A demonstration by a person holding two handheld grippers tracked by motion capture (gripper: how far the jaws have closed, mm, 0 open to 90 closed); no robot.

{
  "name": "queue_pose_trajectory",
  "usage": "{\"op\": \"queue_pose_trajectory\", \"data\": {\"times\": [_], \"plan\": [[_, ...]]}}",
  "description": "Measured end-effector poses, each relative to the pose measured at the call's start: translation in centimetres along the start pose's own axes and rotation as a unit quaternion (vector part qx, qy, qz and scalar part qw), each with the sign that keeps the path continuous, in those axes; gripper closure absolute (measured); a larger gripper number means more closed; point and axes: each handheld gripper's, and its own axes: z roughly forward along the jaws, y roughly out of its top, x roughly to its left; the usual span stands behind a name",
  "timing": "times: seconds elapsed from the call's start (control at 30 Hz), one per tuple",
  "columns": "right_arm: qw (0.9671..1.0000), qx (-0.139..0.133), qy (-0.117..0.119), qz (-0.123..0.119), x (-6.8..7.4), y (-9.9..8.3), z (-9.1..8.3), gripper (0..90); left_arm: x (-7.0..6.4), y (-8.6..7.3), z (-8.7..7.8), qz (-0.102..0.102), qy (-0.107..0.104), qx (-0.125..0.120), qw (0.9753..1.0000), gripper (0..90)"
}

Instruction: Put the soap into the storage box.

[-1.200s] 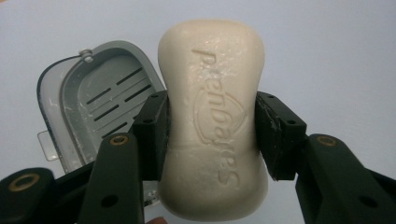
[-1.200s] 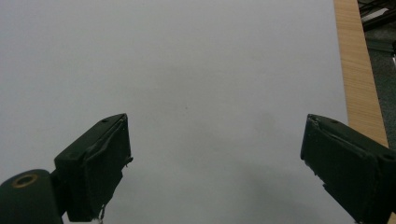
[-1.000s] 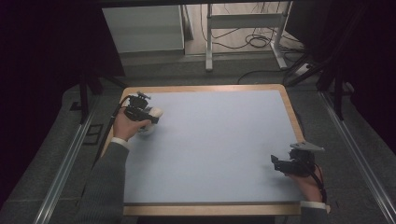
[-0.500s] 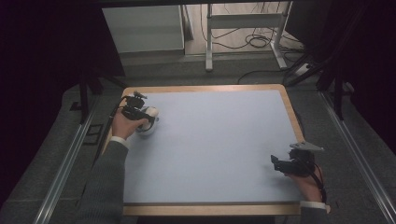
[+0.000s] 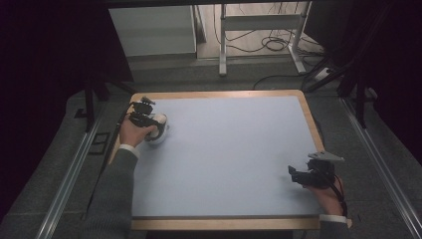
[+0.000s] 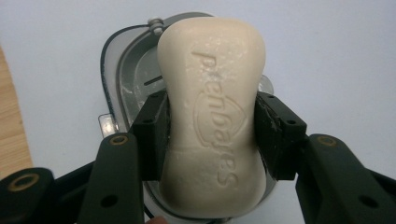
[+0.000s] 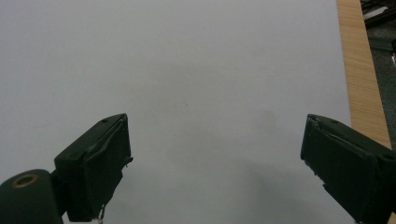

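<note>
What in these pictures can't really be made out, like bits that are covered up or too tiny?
- Soap dish, left gripper view: its middle is covered by the soap bar in the left tool.
- Soap's near end: cut off by that view's bottom edge.
- High view: soap and dish too small to separate.
- Right tool: part hidden by its grey plate.

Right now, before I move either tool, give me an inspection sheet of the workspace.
Surface: pale blue mat on a wood-edged table, flat.
Job's things: soap bar gripped at its waist, over a grey soap dish.
Clutter: nothing seen.
Grippers: left tool shut on the soap; right tool open, holding nothing, near the right edge.
Cables: loose cables on the floor beyond the table.
Surroundings: metal frame legs, dark curtains.
</note>
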Motion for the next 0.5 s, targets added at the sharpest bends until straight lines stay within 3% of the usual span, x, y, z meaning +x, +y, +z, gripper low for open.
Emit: {"op": "queue_pose_trajectory", "data": {"times": [0.13,0.17,0.2,0.23,0.3,0.33,0.5], "plan": [[1.0000,0.001,-0.003,-0.002,0.0,0.0,0.0,8.2,0.1,0.0,0.0,-0.010,-0.002,-0.014,0.9998,45.1],[1.0000,0.000,-0.003,-0.001,0.0,0.0,0.0,8.3,-0.1,0.0,-0.3,-0.009,-0.017,-0.025,0.9995,39.8],[1.0000,0.000,-0.003,-0.001,0.0,0.0,0.0,8.3,-0.1,0.0,-0.3,-0.009,-0.017,-0.025,0.9995,37.8],[1.0000,0.000,-0.003,0.000,0.0,0.0,0.0,8.3,-0.5,-0.1,-0.9,-0.003,-0.027,-0.039,0.9989,36.5],[1.0000,0.000,-0.004,0.000,0.0,0.0,0.0,8.2,-0.6,-0.1,-1.1,0.000,-0.036,-0.042,0.9985,33.6],[1.0000,0.000,-0.004,-0.001,0.0,0.0,0.0,8.3,-1.1,-0.3,-1.5,0.006,-0.051,-0.049,0.9975,32.4],[1.0000,-0.001,-0.003,-0.002,0.1,0.0,-0.2,8.3,-2.2,-0.8,-2.5,0.028,-0.066,-0.058,0.9958,29.1]]}}
